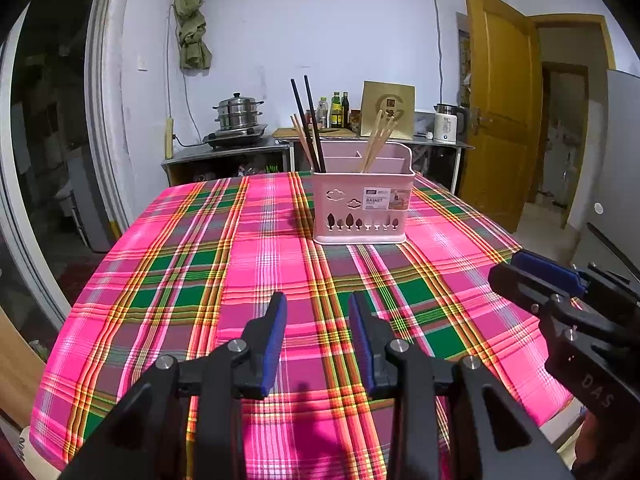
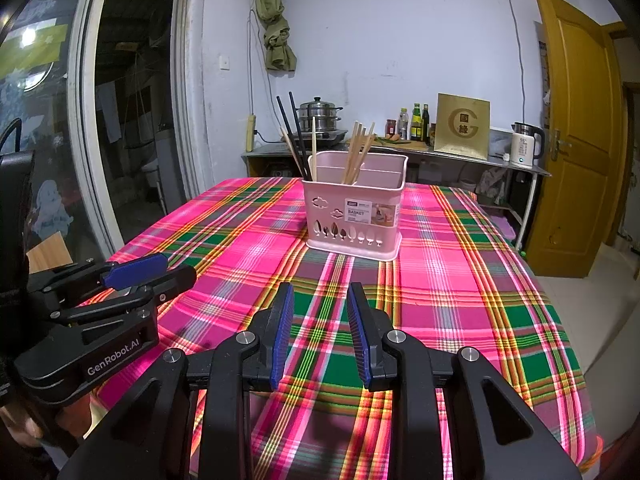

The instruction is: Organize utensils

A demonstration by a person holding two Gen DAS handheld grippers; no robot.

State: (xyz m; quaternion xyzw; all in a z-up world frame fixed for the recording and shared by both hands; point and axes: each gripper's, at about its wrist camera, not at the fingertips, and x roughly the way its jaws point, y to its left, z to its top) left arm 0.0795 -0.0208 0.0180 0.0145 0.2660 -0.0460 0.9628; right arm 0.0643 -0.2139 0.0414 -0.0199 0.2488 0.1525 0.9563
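A pink utensil basket [image 1: 362,206] stands on the plaid tablecloth [image 1: 248,264] towards the far side; it also shows in the right wrist view [image 2: 354,214]. Two black chopsticks [image 1: 308,124] and some wooden ones [image 1: 302,142] lean in its left compartment. More wooden chopsticks [image 1: 378,142] stand in the middle compartment. My left gripper [image 1: 318,304] is open and empty, over the cloth well short of the basket. My right gripper [image 2: 320,294] is open and empty, beside the left gripper [image 2: 160,270].
A counter [image 2: 440,156] along the back wall holds a steamer pot [image 2: 318,114], bottles [image 2: 418,122], a gold box [image 2: 462,126] and a kettle [image 2: 526,144]. A yellow door [image 2: 576,132] stands open at right. A glass door [image 2: 48,120] is at left.
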